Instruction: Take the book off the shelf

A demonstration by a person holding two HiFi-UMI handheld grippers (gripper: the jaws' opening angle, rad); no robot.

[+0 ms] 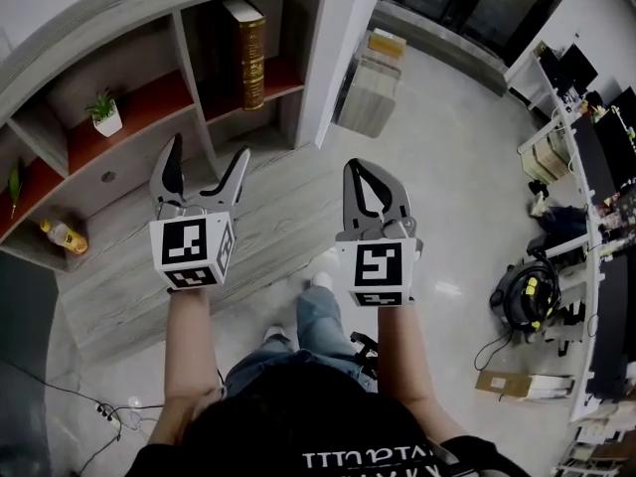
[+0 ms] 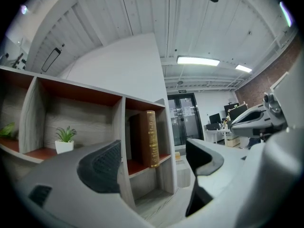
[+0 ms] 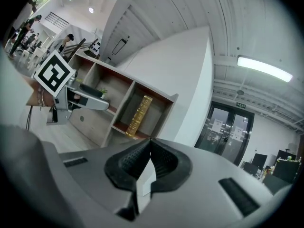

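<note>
my left gripper (image 1: pixel 209 148): jaws spread wide, nothing between, aimed toward shelf (image 1: pixel 284 79). my right gripper (image 1: pixel 366 167): jaws pressed together, empty, beside left one. brown book (image 1: pixel 250 53) upright in shelf's right-end compartment, well apart from both grippers. potted plant (image 1: pixel 104 114) in next compartment over.

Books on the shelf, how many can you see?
1: the book stands upright in the shelf's right-hand compartment. More could hide beyond the frame.
</note>
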